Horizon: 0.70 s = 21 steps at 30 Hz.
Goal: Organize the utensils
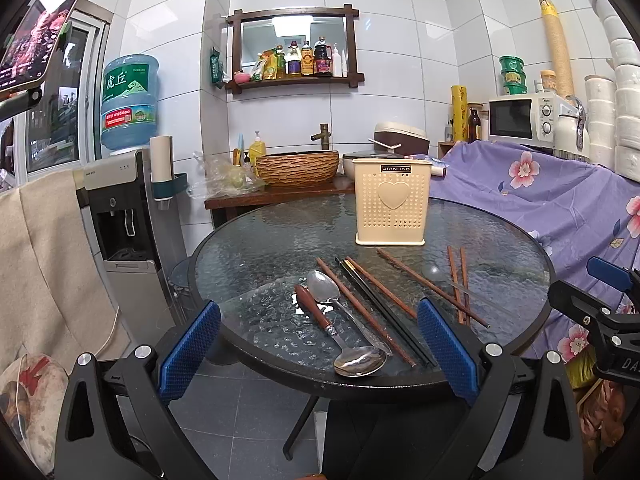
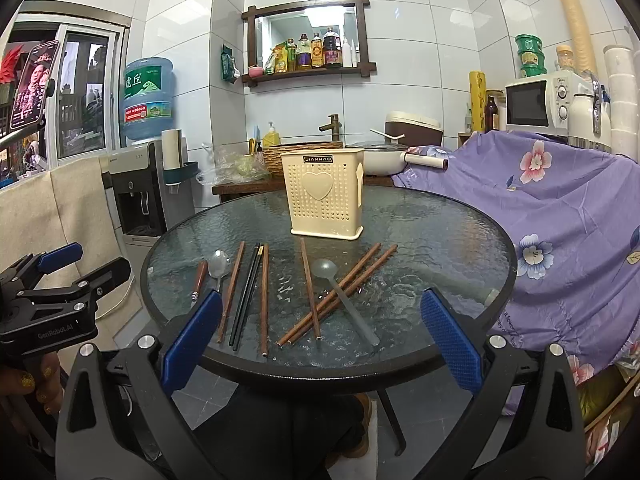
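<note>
A cream perforated utensil holder point(image 1: 392, 204) point(image 2: 324, 196) stands upright at the far side of a round glass table point(image 1: 248, 248) point(image 2: 440, 232). In front of it lie a metal spoon point(image 1: 326, 290) point(image 2: 219, 262), a wooden-handled spoon point(image 1: 360, 360) point(image 2: 200, 276), a black chopstick pair point(image 1: 384, 312) point(image 2: 246, 296), several brown chopsticks point(image 1: 360, 312) point(image 2: 340, 292) and a translucent spoon point(image 1: 434, 274) point(image 2: 344, 300). My left gripper point(image 1: 318, 308) point(image 2: 102, 258) hovers open at the near edge over the spoons. My right gripper point(image 2: 322, 296) point(image 1: 588, 284) hovers open over the crossed chopsticks. Neither holds anything.
A purple floral cloth point(image 1: 540, 200) point(image 2: 560, 220) drapes beside the table's right edge. A water dispenser point(image 1: 124, 216) and beige cloth point(image 1: 44, 260) stand to the left. Behind the table is a counter with a woven basin point(image 1: 298, 168). A hand point(image 2: 24, 380) grips the left tool.
</note>
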{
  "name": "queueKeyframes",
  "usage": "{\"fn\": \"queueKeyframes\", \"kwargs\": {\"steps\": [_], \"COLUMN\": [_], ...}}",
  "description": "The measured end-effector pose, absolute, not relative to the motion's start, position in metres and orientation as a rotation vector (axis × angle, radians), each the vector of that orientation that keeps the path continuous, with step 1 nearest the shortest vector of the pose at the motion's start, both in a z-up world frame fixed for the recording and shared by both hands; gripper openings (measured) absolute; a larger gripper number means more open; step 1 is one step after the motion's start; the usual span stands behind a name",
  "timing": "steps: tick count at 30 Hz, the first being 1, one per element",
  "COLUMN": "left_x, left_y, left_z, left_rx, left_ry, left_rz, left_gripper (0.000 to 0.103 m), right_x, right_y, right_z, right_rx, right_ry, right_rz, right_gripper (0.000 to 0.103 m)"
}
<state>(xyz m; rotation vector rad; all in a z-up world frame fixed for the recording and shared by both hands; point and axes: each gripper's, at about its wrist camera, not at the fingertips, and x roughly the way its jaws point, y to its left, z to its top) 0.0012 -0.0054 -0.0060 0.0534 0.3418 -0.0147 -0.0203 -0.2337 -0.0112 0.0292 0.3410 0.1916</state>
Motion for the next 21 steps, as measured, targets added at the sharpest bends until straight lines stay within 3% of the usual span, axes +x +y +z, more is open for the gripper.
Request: {"fn": "queueKeyframes", "kwargs": {"steps": [21], "left_x": [0.0057], "left_y": [-0.0049], "left_z": [-0.0066], "left_rx": [0.047], "left_ry": [0.366], "left_rz": [-0.012], "left_gripper": [0.097], "right_x": [-0.0179], "right_y": [-0.2347], "right_z": [-0.0090], "right_rx": [0.038], "right_ry": [0.353], "right_rz": [0.199], "right_gripper": [0.098]}}
